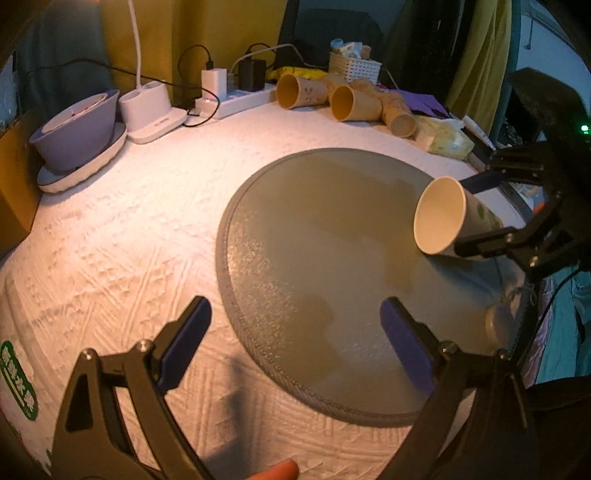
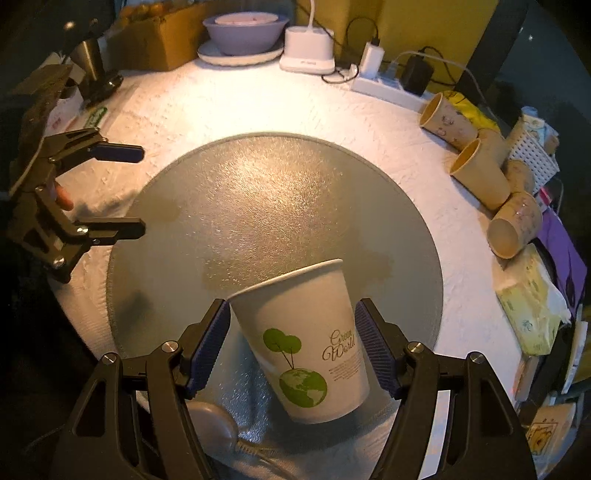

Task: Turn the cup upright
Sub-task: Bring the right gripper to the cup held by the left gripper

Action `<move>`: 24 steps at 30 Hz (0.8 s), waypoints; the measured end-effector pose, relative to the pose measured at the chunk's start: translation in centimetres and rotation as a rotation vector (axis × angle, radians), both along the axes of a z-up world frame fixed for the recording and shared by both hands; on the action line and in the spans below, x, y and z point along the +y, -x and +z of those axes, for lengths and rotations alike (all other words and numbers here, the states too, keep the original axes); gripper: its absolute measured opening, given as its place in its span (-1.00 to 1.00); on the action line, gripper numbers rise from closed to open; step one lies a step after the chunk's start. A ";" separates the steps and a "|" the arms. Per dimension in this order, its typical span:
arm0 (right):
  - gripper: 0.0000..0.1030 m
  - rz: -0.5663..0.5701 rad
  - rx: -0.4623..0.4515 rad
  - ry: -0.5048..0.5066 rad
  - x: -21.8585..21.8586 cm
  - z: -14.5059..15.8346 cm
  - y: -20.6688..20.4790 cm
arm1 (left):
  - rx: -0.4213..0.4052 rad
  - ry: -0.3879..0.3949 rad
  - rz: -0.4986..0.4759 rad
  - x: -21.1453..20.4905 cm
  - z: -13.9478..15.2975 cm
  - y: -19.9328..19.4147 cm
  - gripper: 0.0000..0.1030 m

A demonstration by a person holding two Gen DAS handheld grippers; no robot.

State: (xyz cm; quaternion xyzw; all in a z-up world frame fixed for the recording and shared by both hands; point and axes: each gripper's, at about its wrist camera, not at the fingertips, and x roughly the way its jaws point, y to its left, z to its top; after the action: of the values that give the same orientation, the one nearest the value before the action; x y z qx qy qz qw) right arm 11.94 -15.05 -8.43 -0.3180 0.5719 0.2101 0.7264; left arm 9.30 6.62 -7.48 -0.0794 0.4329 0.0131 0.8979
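A white paper cup (image 2: pixel 303 343) with a green tree and globe print lies tilted between the fingers of my right gripper (image 2: pixel 291 343), mouth pointing away. The jaws are shut on its sides, over the near edge of the round grey mat (image 2: pixel 258 206). In the left wrist view the cup (image 1: pixel 443 218) shows its open mouth, held sideways by the right gripper (image 1: pixel 476 218) just above the mat (image 1: pixel 314 258). My left gripper (image 1: pixel 295 325) is open and empty over the mat's left edge; it also shows in the right wrist view (image 2: pixel 142 192).
Several tan cups (image 2: pixel 476 173) lie on their sides at the back right beside a tissue pack (image 2: pixel 532 314) and white basket (image 2: pixel 535 155). A purple bowl on a plate (image 2: pixel 243 33), lamp base (image 2: pixel 306 51) and power strip (image 2: pixel 384 88) stand at the back. A cardboard box (image 2: pixel 155 40) is back left.
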 end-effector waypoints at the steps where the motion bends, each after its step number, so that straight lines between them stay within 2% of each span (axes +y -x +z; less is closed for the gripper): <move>1: 0.42 -0.004 0.012 0.012 0.1 -0.3 -0.2 | -0.003 0.005 0.000 0.1 0.0 0.0 0.82; 7: 0.39 -0.016 0.053 0.051 0.8 -1.4 -0.9 | -0.010 0.016 -0.008 0.5 -0.1 -0.1 0.82; 24: 0.38 -0.010 0.079 0.089 2.5 -2.0 -2.5 | -0.027 0.048 -0.014 1.1 -0.3 0.2 0.82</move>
State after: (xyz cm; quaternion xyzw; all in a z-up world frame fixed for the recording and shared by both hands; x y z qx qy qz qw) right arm 14.45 -12.58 -10.48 -0.3387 0.6106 0.1933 0.6893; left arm 9.10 7.73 -7.83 -0.0983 0.4214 -0.0046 0.9015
